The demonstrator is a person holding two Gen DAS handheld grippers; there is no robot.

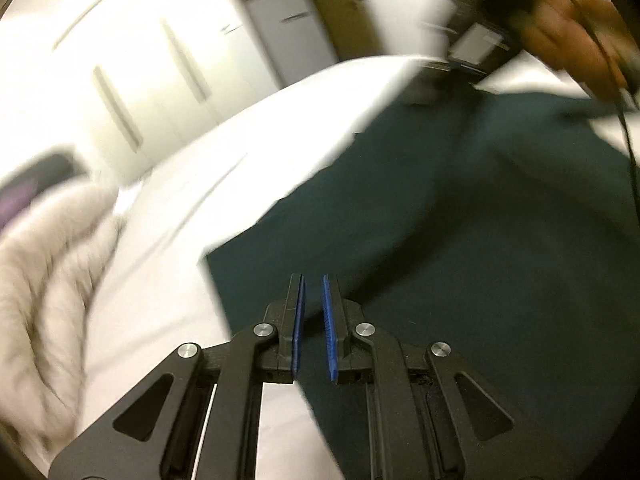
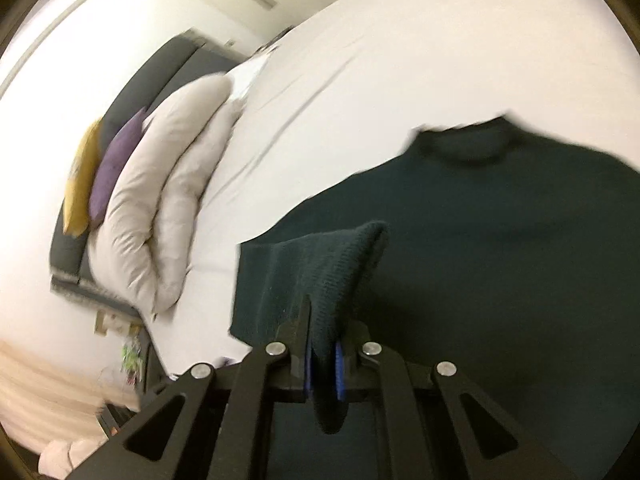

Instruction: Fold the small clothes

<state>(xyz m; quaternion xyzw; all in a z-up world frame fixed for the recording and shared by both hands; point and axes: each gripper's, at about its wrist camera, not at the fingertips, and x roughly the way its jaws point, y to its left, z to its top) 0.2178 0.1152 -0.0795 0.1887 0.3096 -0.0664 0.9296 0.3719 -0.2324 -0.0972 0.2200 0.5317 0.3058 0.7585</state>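
A dark green knit sweater [image 1: 460, 216] lies spread on a white bed [image 1: 256, 152]. My left gripper [image 1: 313, 280] is open with a narrow gap between its blue pads and holds nothing; it hovers over the sweater's near left edge. My right gripper [image 2: 322, 312] is shut on a raised fold of the same sweater [image 2: 328, 264], a ribbed edge lifted above the rest of the garment [image 2: 500, 240]. The sweater's collar [image 2: 472, 140] shows farther back. The right gripper and the hand holding it appear blurred in the left wrist view [image 1: 492, 32], at the top right.
Grey-white pillows [image 2: 160, 208] lie at the left of the bed, with a purple cushion [image 2: 116, 168] and a yellow cushion [image 2: 82, 176] against a dark headboard [image 2: 168, 64]. White wardrobe doors [image 1: 132, 80] stand beyond the bed. A black cable [image 1: 630, 148] hangs at the right.
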